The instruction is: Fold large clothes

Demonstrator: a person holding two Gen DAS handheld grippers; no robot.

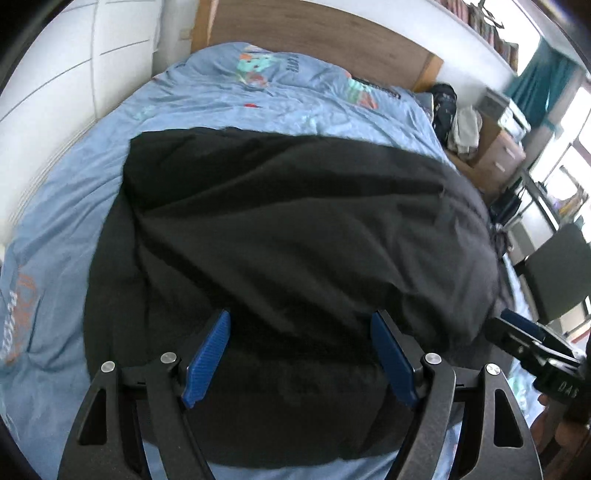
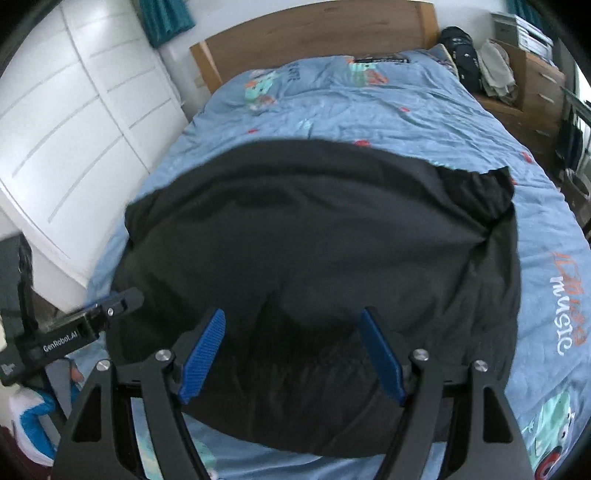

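A large black garment [image 1: 288, 240] lies spread on the blue bed cover, folded over itself with soft creases; it also fills the middle of the right wrist view [image 2: 314, 240]. My left gripper [image 1: 301, 321] hovers above its near edge, jaws wide apart with blue pads, holding nothing. My right gripper [image 2: 293, 317] is likewise open and empty above the near part of the garment. The right gripper shows at the right edge of the left wrist view [image 1: 532, 343]. The left gripper shows at the left of the right wrist view [image 2: 92, 317].
The bed has a blue printed duvet [image 2: 369, 107] and a wooden headboard [image 2: 314, 33]. White wardrobe doors [image 2: 74, 122] stand on the left. A wooden nightstand [image 2: 532, 85] with clothes and a dark bag is on the far right. A dark chair [image 1: 554, 269] stands beside the bed.
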